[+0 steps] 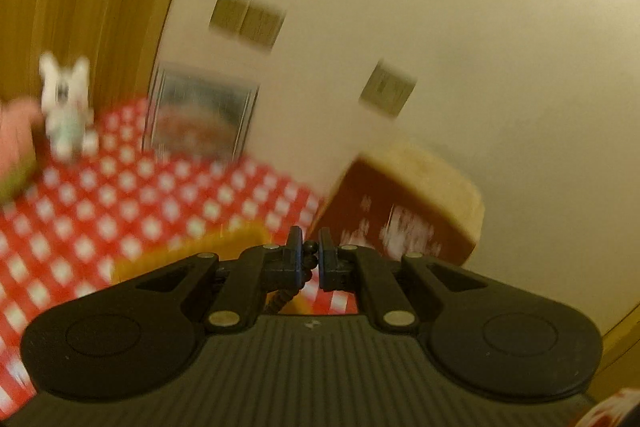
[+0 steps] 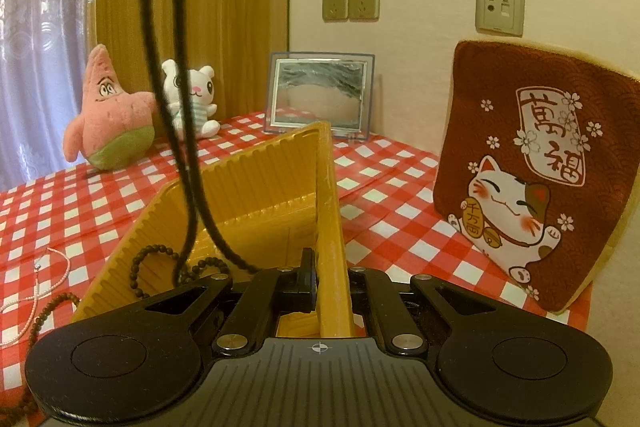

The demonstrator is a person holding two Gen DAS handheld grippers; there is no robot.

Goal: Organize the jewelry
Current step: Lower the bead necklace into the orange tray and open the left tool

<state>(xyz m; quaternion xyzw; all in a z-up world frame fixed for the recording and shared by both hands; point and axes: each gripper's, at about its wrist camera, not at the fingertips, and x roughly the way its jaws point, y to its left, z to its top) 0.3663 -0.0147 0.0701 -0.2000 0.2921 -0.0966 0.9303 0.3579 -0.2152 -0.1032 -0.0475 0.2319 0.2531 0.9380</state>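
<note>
My left gripper [image 1: 311,253] is shut on a dark bead necklace [image 1: 310,255], held high above the yellow box [image 1: 240,241]; this view is motion-blurred. In the right wrist view the necklace [image 2: 188,163] hangs as two dark strands from the top of the frame down into the yellow ribbed box [image 2: 256,195], its lower end coiled on the box floor. My right gripper [image 2: 330,267] is shut on the box's right wall [image 2: 332,227]. A thin white bead necklace [image 2: 36,283] and another dark bead strand [image 2: 48,311] lie on the red-checked tablecloth [image 2: 384,187] at the left.
A pink star plush [image 2: 108,115], a white bunny plush [image 2: 192,99] and a small framed mirror [image 2: 320,95] stand at the back. A red lucky-cat cushion [image 2: 532,171] leans against the wall at the right. Wall sockets [image 2: 351,1] are above.
</note>
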